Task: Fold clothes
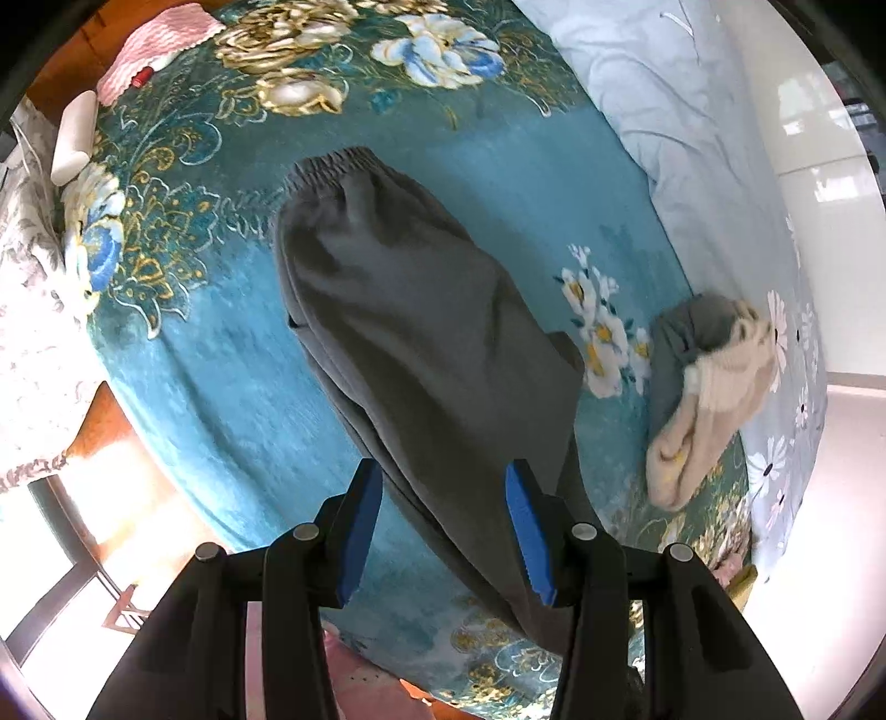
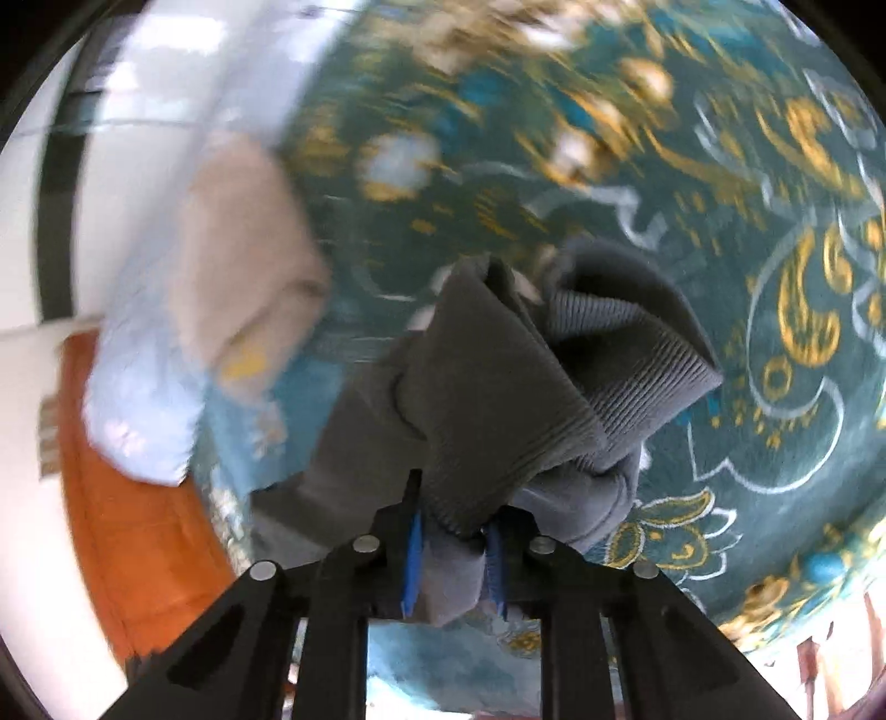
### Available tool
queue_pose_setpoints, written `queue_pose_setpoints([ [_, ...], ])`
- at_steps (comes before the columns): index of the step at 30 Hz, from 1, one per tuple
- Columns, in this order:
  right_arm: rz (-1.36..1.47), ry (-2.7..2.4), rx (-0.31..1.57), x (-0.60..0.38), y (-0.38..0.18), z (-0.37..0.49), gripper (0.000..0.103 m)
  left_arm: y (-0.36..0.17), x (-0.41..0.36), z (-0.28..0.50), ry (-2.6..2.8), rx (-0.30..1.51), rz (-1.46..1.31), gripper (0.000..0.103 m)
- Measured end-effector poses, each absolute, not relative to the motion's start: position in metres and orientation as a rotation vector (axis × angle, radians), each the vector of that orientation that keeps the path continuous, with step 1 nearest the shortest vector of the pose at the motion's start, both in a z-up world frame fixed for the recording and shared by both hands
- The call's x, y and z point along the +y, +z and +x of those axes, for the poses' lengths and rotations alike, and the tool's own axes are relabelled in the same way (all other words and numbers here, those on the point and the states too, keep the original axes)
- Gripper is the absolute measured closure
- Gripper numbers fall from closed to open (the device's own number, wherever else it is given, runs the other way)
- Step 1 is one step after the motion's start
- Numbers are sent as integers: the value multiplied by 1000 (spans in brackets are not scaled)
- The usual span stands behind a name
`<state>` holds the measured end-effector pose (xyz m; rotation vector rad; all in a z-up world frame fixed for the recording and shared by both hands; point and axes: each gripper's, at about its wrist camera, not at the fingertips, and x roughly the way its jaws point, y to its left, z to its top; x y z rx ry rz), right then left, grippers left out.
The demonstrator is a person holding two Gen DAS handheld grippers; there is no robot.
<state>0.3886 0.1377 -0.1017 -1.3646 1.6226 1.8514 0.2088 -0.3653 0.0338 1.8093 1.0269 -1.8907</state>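
Grey sweatpants point(image 1: 410, 310) lie lengthwise on the teal floral bedspread point(image 1: 232, 354), elastic waistband at the far end. My left gripper point(image 1: 443, 498) is open, its blue pads on either side of the near part of the pants, holding nothing. In the right wrist view my right gripper point(image 2: 454, 545) is shut on the ribbed cuffs of the grey sweatpants point(image 2: 498, 387), which bunch up in front of the fingers above the bedspread point(image 2: 775, 387). That view is motion-blurred.
A grey and cream heap of clothes point(image 1: 703, 387) sits at the right of the bed, also seen blurred in the right wrist view point(image 2: 243, 243). A pale blue quilt point(image 1: 692, 138) lies beyond it. A pink knit item point(image 1: 149, 50) and a white bottle point(image 1: 72, 138) are at the far left. Orange floor point(image 2: 127, 498) lies beside the bed.
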Motion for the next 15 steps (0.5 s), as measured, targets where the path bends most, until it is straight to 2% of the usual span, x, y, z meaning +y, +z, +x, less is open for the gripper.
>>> queue_pose_setpoints([
  [4, -1369, 1975, 1543, 143, -81, 389, 86, 33, -350, 211, -1906, 1012, 1846, 56],
  [7, -1424, 1693, 1659, 153, -135, 413, 85, 29, -346, 209, -1893, 988, 1872, 56],
  [10, -1437, 1731, 1608, 146, -135, 413, 85, 27, -347, 211, -1879, 978, 1870, 56],
  [14, -1457, 1733, 1609, 147, -137, 409, 81, 26, -350, 216, -1849, 993, 1850, 56],
  [15, -1454, 1725, 1624, 149, -138, 409, 75, 25, -350, 218, -1839, 1004, 1844, 56],
])
